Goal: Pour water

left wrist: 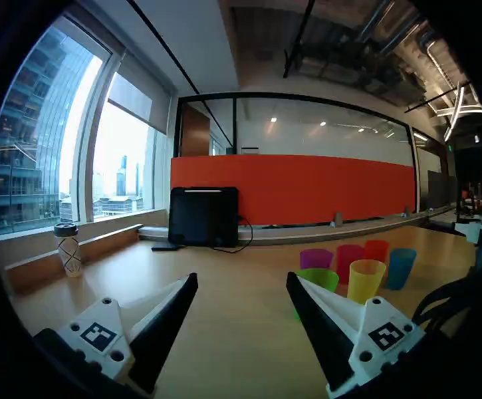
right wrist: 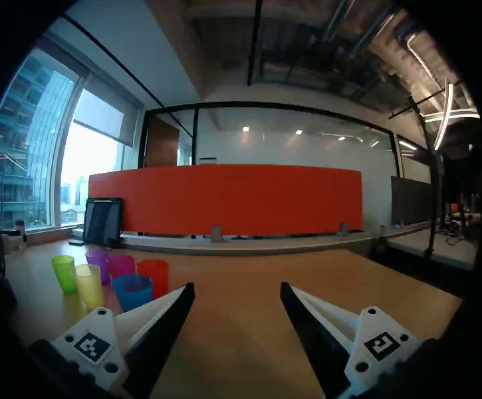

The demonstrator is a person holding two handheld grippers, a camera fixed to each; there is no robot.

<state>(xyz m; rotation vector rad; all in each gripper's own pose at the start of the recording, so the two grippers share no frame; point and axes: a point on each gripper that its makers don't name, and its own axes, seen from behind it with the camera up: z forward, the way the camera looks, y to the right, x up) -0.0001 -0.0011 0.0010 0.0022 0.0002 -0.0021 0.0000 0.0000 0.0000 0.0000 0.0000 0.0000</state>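
1. Left gripper (left wrist: 241, 276): seen at the bottom of the left gripper view, its fingers spread wide, with nothing held between them above the bare wooden surface (left wrist: 241, 346).
2. Right gripper (right wrist: 236, 286): seen at the bottom of the right gripper view, likewise wide open and empty.
3. Task objects: six cups are stood upright in a tight cluster on the surface, at the lower right of the left gripper view. They are the green cup (left wrist: 318, 278), yellow cup (left wrist: 365, 279), blue cup (left wrist: 400, 267), purple cup (left wrist: 316, 257), pink cup (left wrist: 348, 258) and red cup (left wrist: 376, 249). The same cluster lies at the lower left of the right gripper view (whether any cup contains water cannot be told).
4. Surroundings: a lidded tumbler (left wrist: 68, 249) is placed at the left by the window, and a black screen (left wrist: 203, 216) near the centre.
5. Progress: no cup is gripped, lifted or tilted, so pouring is judged not yet begun. Approach, grasp, lift and tilt over a receiving cup are all left to be done.
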